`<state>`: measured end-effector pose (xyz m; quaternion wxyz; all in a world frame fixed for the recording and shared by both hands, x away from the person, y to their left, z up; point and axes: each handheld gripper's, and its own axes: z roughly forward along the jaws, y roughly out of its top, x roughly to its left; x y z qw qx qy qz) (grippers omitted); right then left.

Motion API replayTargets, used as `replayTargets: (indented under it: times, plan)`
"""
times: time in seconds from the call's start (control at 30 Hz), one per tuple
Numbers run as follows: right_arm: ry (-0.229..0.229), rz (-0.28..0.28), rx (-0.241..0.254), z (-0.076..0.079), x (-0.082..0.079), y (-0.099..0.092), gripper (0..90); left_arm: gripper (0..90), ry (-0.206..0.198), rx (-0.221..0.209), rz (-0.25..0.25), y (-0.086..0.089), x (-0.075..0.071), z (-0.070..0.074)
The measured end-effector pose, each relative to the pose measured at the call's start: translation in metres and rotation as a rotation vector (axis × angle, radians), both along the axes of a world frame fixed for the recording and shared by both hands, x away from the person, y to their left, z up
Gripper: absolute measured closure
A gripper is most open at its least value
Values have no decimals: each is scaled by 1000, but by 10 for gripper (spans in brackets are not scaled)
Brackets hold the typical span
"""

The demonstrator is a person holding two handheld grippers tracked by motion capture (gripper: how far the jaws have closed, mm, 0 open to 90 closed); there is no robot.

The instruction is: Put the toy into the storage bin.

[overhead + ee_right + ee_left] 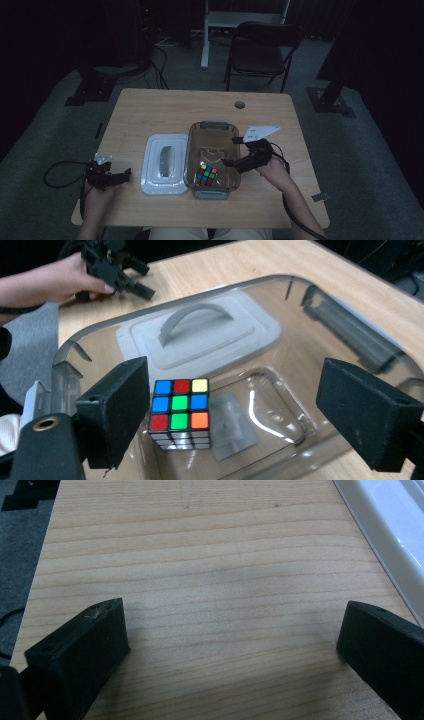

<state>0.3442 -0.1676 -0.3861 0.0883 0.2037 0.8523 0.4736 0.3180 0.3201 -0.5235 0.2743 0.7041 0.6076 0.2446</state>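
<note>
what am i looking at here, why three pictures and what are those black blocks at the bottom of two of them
A person sits at a wooden table and holds a hand tool in each hand; each tool has two black jaws that pinch things. The high view looks down from above the person. The other two pictures come from small cameras riding on the tools, so the black blocks are each tool's own jaws.

On the table stands a clear plastic box with a colour puzzle cube sitting inside. Beside it lies the box's white lid, handle up.

The right gripper hovers over the box with jaws wide apart; the cube stands between them in its view, untouched. The left gripper rests near the table's left edge, jaws open over bare wood. Nothing is held.
</note>
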Motion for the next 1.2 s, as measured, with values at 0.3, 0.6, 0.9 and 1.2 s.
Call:
replayTargets:
  times: [0.3,0.6,0.9,1.2]
  plan:
    - [-29,-74,62,-9,-4,-32,137,7,-3,-1,2,0,0,0]
    - [-37,-191,94,-24,-10,-65,136,7,-2,-1,2,0,0,0]
    - [-18,-285,93,-58,-17,-89,135,7,-3,-1,2,0,-1,0]
    - [41,-368,113,-104,-24,-101,130,7,-3,-2,-8,-1,-2,0]
